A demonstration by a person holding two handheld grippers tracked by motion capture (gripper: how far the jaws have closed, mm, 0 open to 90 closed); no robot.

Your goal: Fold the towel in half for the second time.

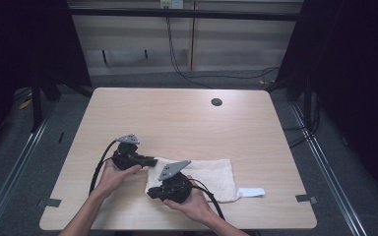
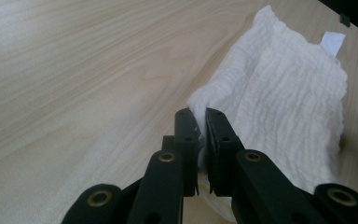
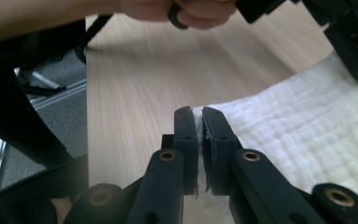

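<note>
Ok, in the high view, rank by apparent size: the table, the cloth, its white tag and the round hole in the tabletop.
Largest to smallest, as seen in the high view:
1. table
2. cloth
3. tag
4. hole
The tag and hole look close in size; the hole also lies farther from the camera, so their order is unsure.

The cloth (image 2: 279, 88) is white, soft, ribbed and crinkled weave with a smooth paper-like tag (image 2: 332, 42), lying on a table (image 1: 177, 118) of pale, matt, smooth wood grain, while the left gripper (image 2: 200, 133) has matt black plastic jaws with brass-coloured metal rivets.
</note>
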